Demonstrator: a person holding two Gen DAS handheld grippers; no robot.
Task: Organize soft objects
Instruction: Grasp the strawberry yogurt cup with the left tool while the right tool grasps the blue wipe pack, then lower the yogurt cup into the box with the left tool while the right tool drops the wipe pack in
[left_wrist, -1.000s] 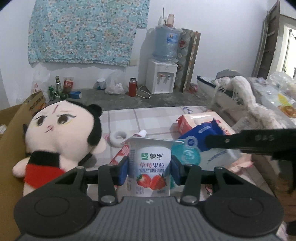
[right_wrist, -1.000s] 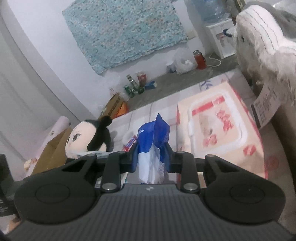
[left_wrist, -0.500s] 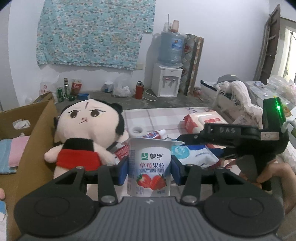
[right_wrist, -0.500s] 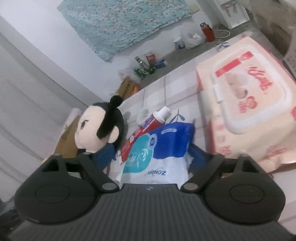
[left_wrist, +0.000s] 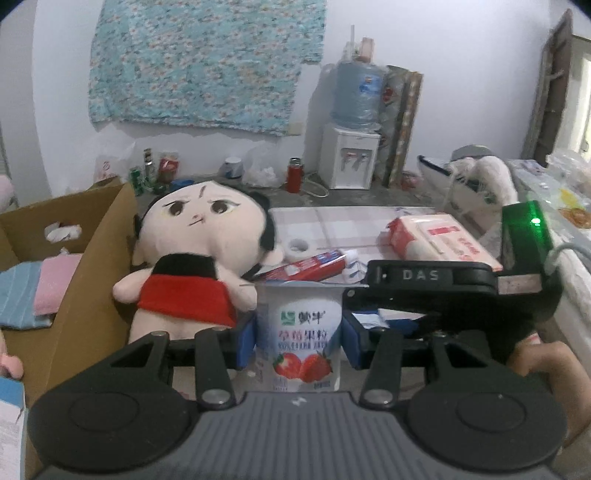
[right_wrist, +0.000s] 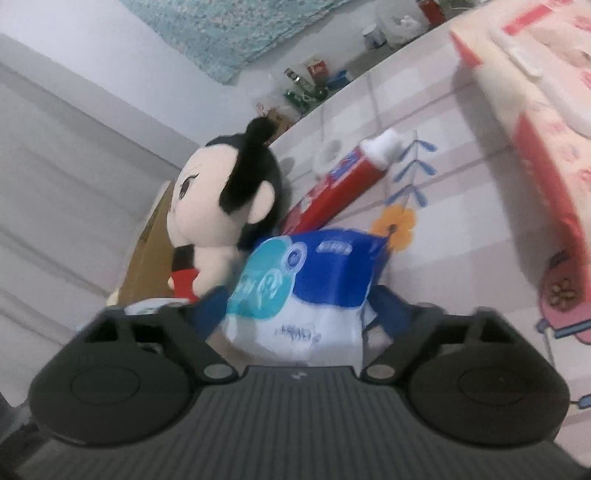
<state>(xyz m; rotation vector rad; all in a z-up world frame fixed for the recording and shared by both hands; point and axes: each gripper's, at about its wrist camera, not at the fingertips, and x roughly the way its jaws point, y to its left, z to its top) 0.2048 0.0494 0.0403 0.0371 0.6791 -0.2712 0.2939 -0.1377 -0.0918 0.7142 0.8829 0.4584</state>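
The right gripper (right_wrist: 299, 314) had just spread its jaws, letting the blue tissue pack (right_wrist: 306, 280) settle on the bench beside the plush doll (right_wrist: 221, 206): released, likely placed. The left gripper (left_wrist: 298, 334) pinched the strawberry yogurt cup (left_wrist: 299, 332) before the doll.

Blue tissue pack (right_wrist: 306, 280) between spread gripper (right_wrist: 299, 314)

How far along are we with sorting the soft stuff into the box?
Done: folded cloths already lie in the cardboard box. In hand: the left tongs grip a strawberry yogurt cup; the right tongs, jaws just opened wide, straddle the blue tissue pack resting on the table. Left: plush doll, pink wipes pack and toothpaste tube remain on the table.
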